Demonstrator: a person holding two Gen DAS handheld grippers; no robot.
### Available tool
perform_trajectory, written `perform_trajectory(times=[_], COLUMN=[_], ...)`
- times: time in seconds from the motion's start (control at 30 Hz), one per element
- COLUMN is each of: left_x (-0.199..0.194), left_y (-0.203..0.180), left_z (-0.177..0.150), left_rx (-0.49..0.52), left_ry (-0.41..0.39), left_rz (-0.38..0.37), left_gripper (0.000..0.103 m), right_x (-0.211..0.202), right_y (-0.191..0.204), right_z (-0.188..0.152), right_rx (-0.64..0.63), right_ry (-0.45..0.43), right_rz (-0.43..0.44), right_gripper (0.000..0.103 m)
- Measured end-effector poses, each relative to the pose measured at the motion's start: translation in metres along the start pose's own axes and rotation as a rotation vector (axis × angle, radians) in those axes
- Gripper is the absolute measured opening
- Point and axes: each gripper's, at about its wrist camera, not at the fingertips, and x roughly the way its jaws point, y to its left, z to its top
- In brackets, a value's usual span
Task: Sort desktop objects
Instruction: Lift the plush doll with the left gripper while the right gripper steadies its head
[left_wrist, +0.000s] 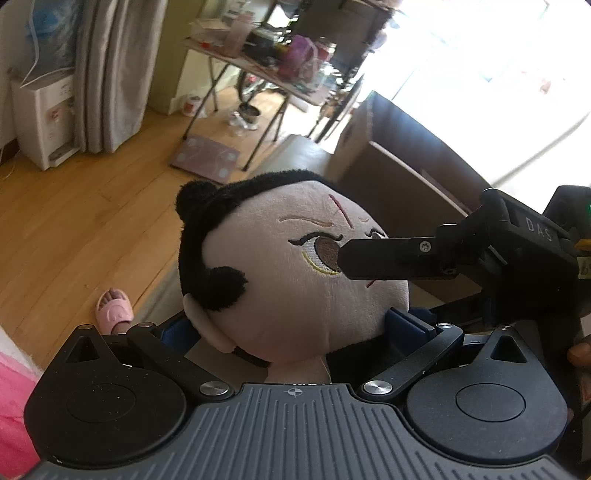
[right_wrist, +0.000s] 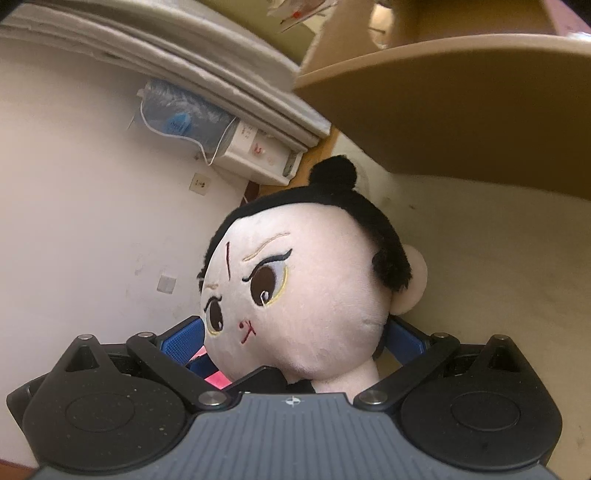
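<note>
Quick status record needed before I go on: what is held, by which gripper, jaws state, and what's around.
held object: plush doll, black hair, embroidered face
left gripper: jaws closed around the doll's neck area, below the head
right gripper: jaws also closed on the doll below the head, from the other side
doll support: lifted between both grippers
nearby: cardboard box behind the doll; wooden floor below
person: pink slipper on the floor

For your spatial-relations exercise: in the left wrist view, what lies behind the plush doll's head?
Behind the plush doll you can see wooden floor, an open cardboard box and a pink slipper. The head covers whatever lies directly behind it.
</note>
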Motion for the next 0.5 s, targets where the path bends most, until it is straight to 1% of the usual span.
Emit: perform_trajectory(times=[0.1, 0.2, 0.27, 0.37, 0.5], left_x=[0.002, 0.008, 0.012, 0.016, 0.017], left_y=[-0.011, -0.020, -0.026, -0.032, -0.030], left_z=[-0.003, -0.005, -0.006, -0.008, -0.010], left_rx=[0.043, 0.064, 0.084, 0.112, 0.101], left_ry=[0.003, 0.015, 0.007, 0.010, 0.035], left_rz=[-0.017, -0.032, -0.036, -0.030, -0.032], left_gripper=[0.103, 0.103, 0.103, 0.103, 0.103], right_x=[-0.011, -0.020, -0.025, -0.030, -0.037], right_y=[-0.008, -0.013, -0.019, -0.028, -0.034], right_z=[-0.007, -0.012, -0.015, -0.017, -0.020], right_rx=[0.034, 0.050, 0.070, 0.104, 0.116], right_ry=[-0.040, -0.084, -0.102, -0.119, -0.133], right_rz=[-0.019, -0.051, -0.061, -0.049, -0.026], right_gripper=[0.103, 0.103, 0.103, 0.103, 0.103])
